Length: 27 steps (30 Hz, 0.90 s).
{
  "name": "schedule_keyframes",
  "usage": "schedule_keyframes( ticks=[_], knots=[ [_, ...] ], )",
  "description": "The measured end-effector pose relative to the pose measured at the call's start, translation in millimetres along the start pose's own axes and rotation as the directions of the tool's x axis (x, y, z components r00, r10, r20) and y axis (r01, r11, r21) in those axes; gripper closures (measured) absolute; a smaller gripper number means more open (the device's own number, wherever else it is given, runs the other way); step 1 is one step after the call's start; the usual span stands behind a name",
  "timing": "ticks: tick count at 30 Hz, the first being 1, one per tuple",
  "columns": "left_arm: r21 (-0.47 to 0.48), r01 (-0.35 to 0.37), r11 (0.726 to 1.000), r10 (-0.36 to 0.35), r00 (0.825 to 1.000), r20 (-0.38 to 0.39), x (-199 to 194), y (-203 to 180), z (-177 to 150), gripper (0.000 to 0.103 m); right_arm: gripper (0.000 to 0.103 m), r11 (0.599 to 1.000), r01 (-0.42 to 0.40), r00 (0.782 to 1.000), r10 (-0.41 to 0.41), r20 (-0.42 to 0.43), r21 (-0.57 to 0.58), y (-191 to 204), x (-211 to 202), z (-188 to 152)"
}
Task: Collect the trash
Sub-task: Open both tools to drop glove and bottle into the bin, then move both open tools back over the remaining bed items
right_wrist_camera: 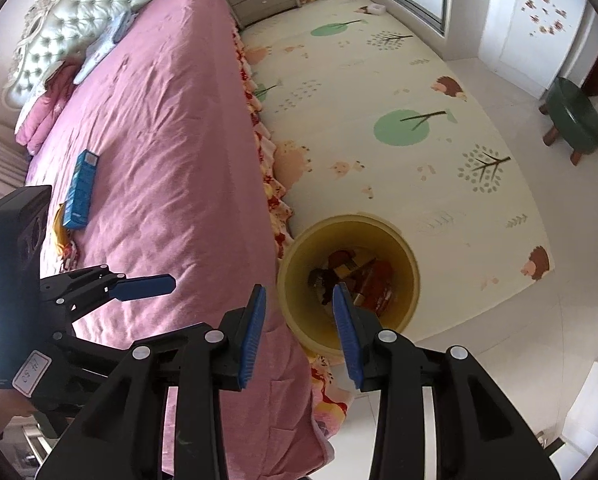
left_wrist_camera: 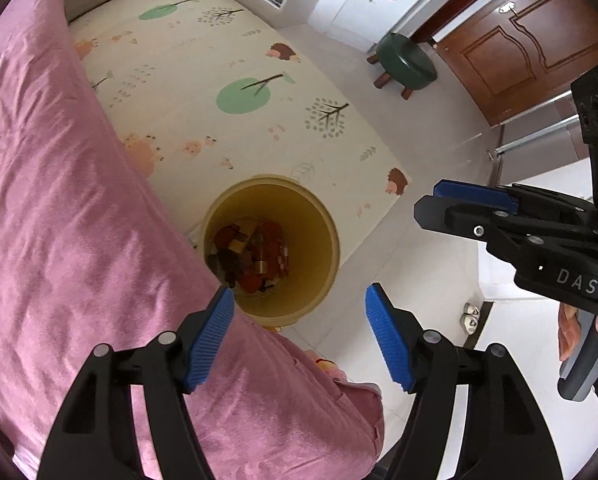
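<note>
Fingers of the left gripper (left_wrist_camera: 299,336) stand spread wide with nothing between the blue pads, as seen from the left wrist; they hang above the foot corner of the bed (left_wrist_camera: 59,240), where the pink bedspread meets the floor. Below them, on the floor just beside the bed's long edge, stands the yellow trash bin (left_wrist_camera: 319,216), its bottom covered with red, brown and dark wrappers (left_wrist_camera: 251,252). The right gripper (left_wrist_camera: 431,204) enters from the right edge of this view; seen side-on, its pads appear nearly together, but their gap cannot be judged here. A green stool (left_wrist_camera: 407,62) stands well apart, near the wooden door (left_wrist_camera: 519,48). From the right wrist, the right gripper (right_wrist_camera: 299,328) shows its fingers parted by a moderate gap and carrying nothing, aimed at the bin's near rim (right_wrist_camera: 299,320). The left gripper (right_wrist_camera: 147,286) lies over the bedspread at the left of this view. Still on the bed, toward its far long edge, lies a blue carton (right_wrist_camera: 81,190), touching what looks like a yellow and red wrapper (right_wrist_camera: 65,240) partly hidden behind the left gripper. Judgement: collection is well advanced, with several items binned; at least the carton and the wrapper beside it remain to be fetched, and neither gripper is loaded at present.
</note>
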<state>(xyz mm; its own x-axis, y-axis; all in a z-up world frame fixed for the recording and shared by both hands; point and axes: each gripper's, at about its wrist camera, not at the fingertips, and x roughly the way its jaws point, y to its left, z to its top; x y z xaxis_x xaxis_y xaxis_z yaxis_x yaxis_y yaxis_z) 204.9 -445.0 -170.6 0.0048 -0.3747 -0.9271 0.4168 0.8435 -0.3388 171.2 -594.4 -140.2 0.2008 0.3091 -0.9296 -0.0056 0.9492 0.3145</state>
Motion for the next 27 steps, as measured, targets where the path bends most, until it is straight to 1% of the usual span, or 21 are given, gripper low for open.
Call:
schedule_keyframes(
  ticks=[7, 12, 20, 27],
  knots=[
    [-0.061, -0.027, 0.998, 0.029, 0.999, 0.03, -18.2, 21.3, -15.1, 0.035, 0.067, 0.997, -0.031, 1.0, 0.031, -0.003, -0.075, 29.8, 2.3, 8.7],
    [-0.138, -0.056, 0.989, 0.065, 0.996, 0.059, -37.0, 43.9, -30.4, 0.035, 0.067, 0.988, -0.066, 0.998, 0.063, -0.021, -0.142, 60.0, 7.8, 13.4],
    [-0.261, -0.099, 0.96, 0.129, 0.987, 0.1, -70.7, 90.0, -65.2, 0.035, 0.067, 0.96, -0.119, 0.993, 0.11, -0.05, -0.254, 122.3, 16.9, 14.9],
    [-0.335, -0.125, 0.934, 0.177, 0.976, 0.128, -103.6, 140.0, -111.2, 0.035, 0.067, 0.924, -0.15, 0.988, 0.125, -0.09, -0.352, 192.2, 31.0, 4.0]
  ],
)
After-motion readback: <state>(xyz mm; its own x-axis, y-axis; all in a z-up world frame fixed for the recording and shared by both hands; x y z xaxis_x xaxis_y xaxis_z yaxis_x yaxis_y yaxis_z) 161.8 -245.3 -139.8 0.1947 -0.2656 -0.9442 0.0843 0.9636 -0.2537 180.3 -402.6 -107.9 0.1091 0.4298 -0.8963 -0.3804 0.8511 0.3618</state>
